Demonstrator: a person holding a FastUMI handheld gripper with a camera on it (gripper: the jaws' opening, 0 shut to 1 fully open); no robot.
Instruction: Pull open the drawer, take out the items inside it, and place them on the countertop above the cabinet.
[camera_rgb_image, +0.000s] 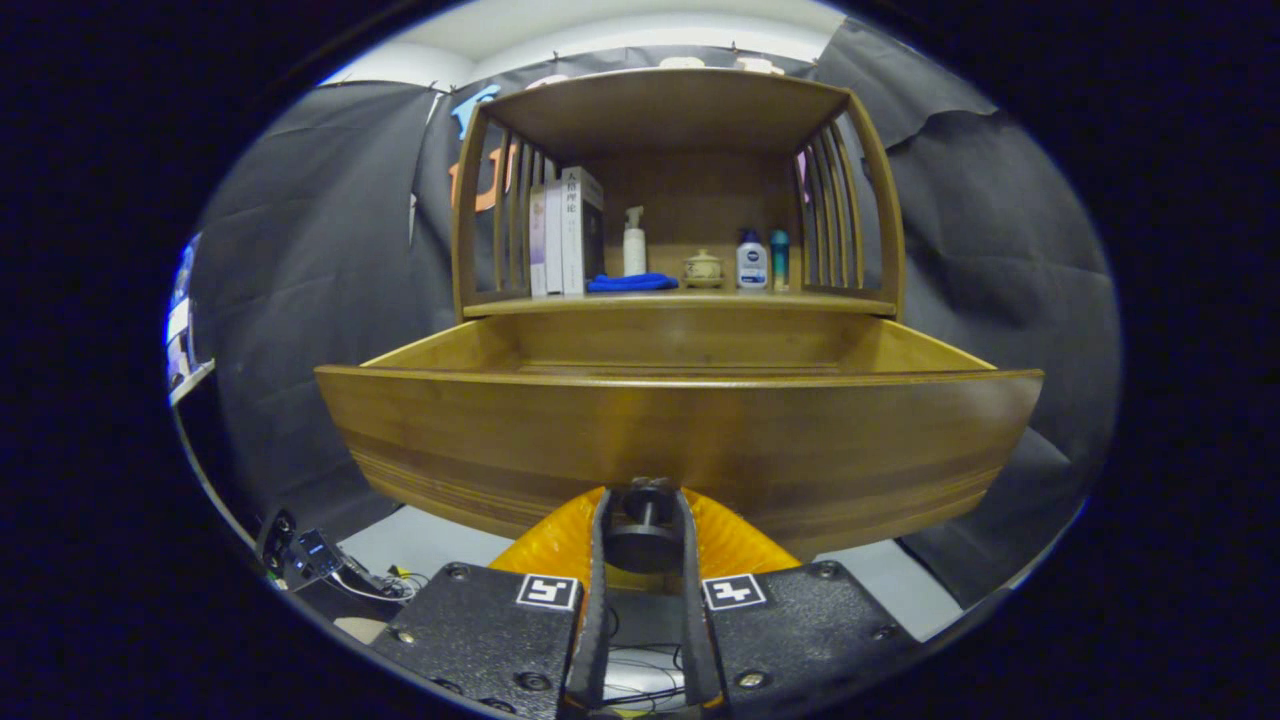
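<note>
Dark round knob (642, 530) sits clamped between both fingers of the gripper (643, 512), which points level and straight at the wooden drawer (680, 440). Drawer stands pulled out, its front spanning crosswise, below the countertop (680, 302) holding books (565, 232) and bottles (751, 262).

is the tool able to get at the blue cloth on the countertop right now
Probably not yet: the tool is shut on the drawer knob, and the pulled-out drawer front stands between it and the blue cloth beyond.
</note>
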